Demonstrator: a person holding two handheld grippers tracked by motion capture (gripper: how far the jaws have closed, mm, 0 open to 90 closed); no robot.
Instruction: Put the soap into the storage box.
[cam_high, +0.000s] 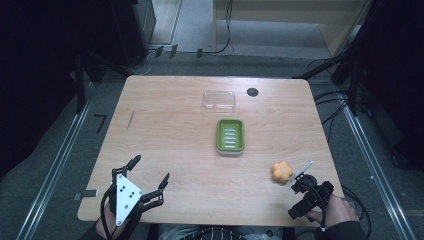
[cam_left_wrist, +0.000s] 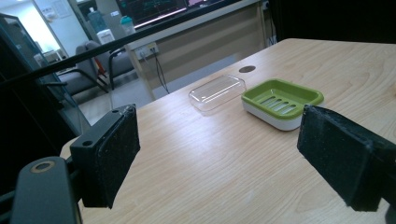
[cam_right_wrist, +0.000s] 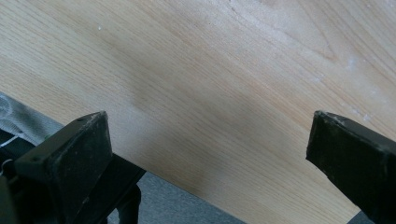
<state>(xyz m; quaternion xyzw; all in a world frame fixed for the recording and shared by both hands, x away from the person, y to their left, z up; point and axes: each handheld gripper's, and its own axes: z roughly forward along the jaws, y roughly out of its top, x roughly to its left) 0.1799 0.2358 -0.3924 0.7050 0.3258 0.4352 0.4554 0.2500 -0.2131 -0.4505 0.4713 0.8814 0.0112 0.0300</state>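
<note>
So we're looking at both grippers idling near the tabletop's (cam_high: 165, 107) front edge. Left gripper (cam_high: 150, 175) at front-left corner, jaws spread wide, nothing btwn them. Right gripper (cam_high: 301, 175) at front-right corner, also gaping w/ nothing in it, tips just beside the orange flower-shaped soap (cam_high: 281, 171). Green soap dish (cam_high: 230, 136) is sitting mid-table, clear lid (cam_high: 219, 99) beyond it toward back edge. We're judging the soap light, firm, prob slippery; best pinched across its lobed sides.
</note>
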